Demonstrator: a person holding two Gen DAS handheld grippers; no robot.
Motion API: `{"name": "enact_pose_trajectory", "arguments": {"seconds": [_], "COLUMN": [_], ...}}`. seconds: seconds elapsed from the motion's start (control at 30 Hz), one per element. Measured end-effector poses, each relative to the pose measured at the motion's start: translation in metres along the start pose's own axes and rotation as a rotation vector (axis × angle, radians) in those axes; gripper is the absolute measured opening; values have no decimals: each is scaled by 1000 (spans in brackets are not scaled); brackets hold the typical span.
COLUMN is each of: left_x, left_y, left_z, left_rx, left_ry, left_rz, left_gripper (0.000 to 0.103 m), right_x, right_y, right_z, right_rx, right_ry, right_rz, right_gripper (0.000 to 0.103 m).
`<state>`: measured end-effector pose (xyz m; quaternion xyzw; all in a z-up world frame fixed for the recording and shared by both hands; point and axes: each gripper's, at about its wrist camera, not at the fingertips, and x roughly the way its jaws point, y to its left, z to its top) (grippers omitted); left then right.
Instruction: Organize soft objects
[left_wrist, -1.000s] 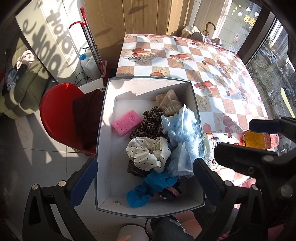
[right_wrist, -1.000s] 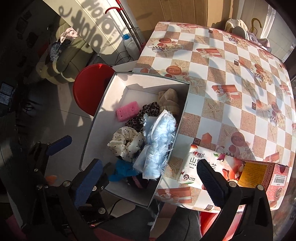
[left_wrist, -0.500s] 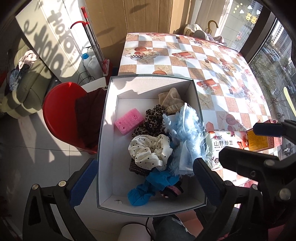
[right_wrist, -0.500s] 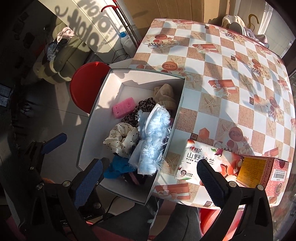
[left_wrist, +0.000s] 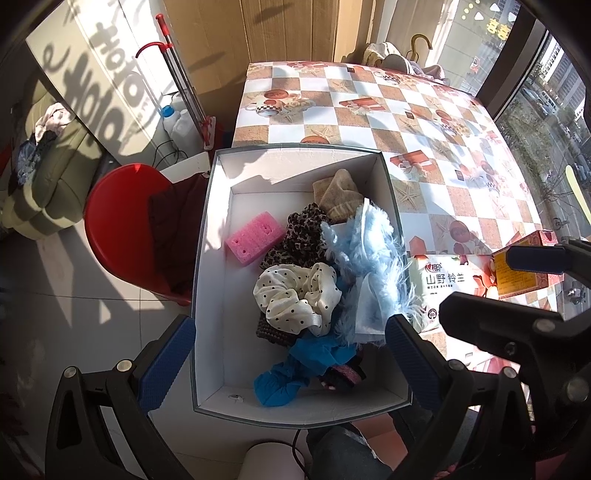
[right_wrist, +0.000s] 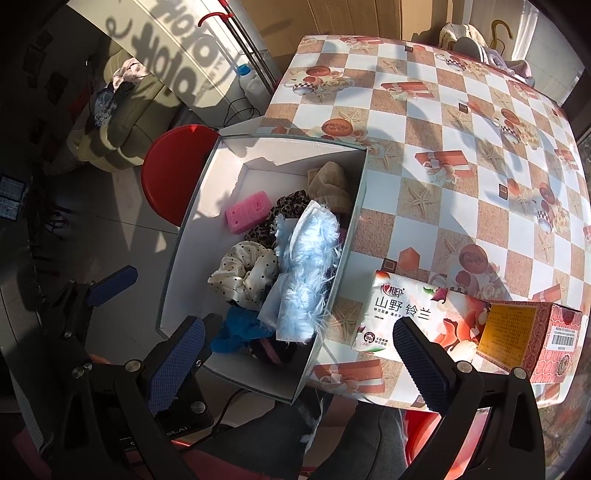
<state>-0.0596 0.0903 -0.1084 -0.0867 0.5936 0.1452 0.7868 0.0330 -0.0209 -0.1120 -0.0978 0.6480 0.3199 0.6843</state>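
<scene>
Left gripper (left_wrist: 288, 354): hovering high over the white box (left_wrist: 210, 258), jaws spread wide and holding nothing, pointing down at the near half of the box.
Right gripper (right_wrist: 295, 354): hanging above the box's near right corner, fingers wide apart and empty; its left pad is over the box, its right pad over the tissue pack (right_wrist: 413, 314).
Soft objects: all sitting inside the box, a pink sponge (left_wrist: 255, 238) toward its left wall, a polka-dot scrunchie (left_wrist: 295, 295) at its middle, a fluffy light-blue piece (left_wrist: 369, 269) along its right wall, a teal cloth (left_wrist: 299, 362) at its near end.
Tissue pack: lying on the checkered table (right_wrist: 461, 147), just right of the box.
Change: both grippers are drifting slightly; the box is sitting a touch further right in the left view than a second ago, contents unmoved.
</scene>
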Motion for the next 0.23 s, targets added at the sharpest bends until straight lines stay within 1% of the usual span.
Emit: {"name": "enact_pose_trajectory", "arguments": {"seconds": [0.1,0.2,0.23], "left_x": [0,-9,-13], "left_y": [0,5,5], "left_z": [0,0,3], "left_rx": [-3,-34,-38], "left_ry": [-1,-51,-56], "left_rz": [1,-89,-100], "left_gripper": [103,102,102], "right_x": [-1,-3,-5], "right_y": [-2,-5,-7], "right_z": [-1,-2,-2], "right_rx": [12,24,28], "right_ry": [-4,-10,-13], "right_rz": [7,15,18], "right_gripper": [103,103,103]}}
